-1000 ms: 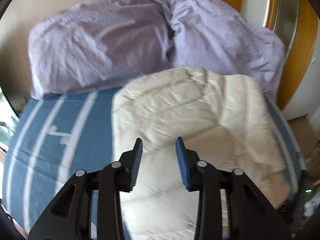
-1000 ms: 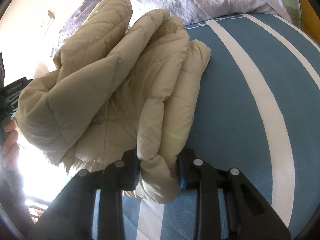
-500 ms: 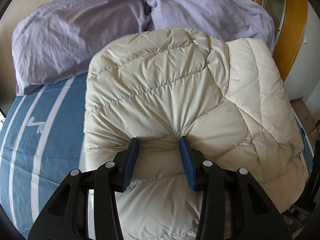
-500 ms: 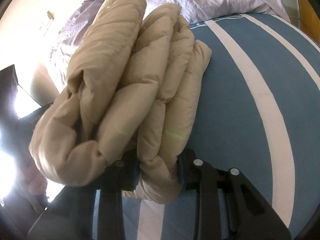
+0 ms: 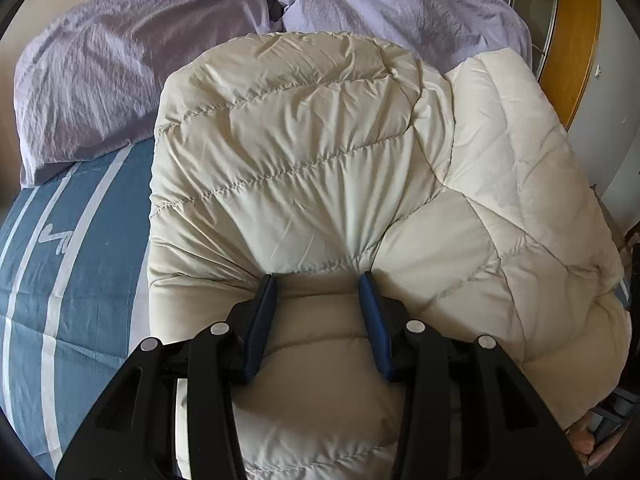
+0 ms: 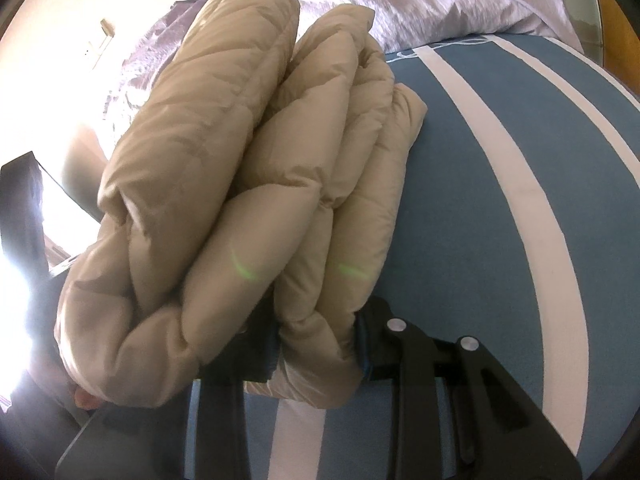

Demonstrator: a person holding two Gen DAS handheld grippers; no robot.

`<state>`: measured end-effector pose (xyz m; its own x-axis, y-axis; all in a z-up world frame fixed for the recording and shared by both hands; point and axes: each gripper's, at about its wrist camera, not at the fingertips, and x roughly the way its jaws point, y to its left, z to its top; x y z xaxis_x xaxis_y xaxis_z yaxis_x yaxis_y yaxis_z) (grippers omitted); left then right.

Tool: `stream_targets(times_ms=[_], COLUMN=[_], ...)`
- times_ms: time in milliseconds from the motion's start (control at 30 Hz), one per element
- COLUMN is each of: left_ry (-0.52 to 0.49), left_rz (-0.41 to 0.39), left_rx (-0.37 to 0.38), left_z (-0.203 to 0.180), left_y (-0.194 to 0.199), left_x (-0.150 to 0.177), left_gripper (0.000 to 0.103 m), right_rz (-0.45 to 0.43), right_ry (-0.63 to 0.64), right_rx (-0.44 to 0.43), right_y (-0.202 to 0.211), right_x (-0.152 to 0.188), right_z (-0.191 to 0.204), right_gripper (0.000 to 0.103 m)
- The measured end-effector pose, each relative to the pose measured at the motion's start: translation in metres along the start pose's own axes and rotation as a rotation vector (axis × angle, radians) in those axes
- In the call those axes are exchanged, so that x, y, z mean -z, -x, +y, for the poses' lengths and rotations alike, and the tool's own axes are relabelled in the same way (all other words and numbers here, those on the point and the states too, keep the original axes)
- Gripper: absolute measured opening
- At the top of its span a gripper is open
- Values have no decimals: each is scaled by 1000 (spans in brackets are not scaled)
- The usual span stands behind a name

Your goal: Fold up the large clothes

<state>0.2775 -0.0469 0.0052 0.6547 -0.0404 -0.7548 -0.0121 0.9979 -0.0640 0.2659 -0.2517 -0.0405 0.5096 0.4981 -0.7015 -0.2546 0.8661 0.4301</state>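
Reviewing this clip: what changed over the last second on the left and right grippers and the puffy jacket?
The left gripper, which hovered open above the cream puffer jacket, came down and now presses into it, fabric bunched between its fingers. The jacket's upper layers settled into a tighter folded stack. Unchanged: the right gripper stays clamped on the jacket's edge, and the striped blue bedsheet and purple pillows have not moved.

The jacket (image 5: 320, 168) is quilted, puffy cloth with a faint sheen, cream and creased along its stitching. The pillows (image 5: 132, 64) wear crinkled, matt lilac cotton. The bedsheet (image 6: 480, 200) is smooth, matt blue cloth with white stripes. The door frame (image 5: 580, 40) is glossy varnished wood.
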Motion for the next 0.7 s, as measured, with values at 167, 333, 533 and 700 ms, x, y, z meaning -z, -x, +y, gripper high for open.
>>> stream_targets(times_ms=[167, 333, 533, 700], left_ry=[7, 9, 24, 31], left_rz=[2, 3, 4, 1], left_rx=[4, 12, 29, 39], left_z=[2, 3, 7, 8], left_y=[0, -1, 1, 0], left_x=[-2, -2, -4, -4], left_gripper=[44, 44, 44, 44], right_rz=[-12, -27, -66, -127], right_ry=[12, 22, 33, -11], right_rx=[54, 102, 148, 285], right_y=[8, 18, 33, 57], right_x=[0, -2, -14, -30], right_z=[-1, -10, -18, -40], right_gripper=[45, 56, 56, 57])
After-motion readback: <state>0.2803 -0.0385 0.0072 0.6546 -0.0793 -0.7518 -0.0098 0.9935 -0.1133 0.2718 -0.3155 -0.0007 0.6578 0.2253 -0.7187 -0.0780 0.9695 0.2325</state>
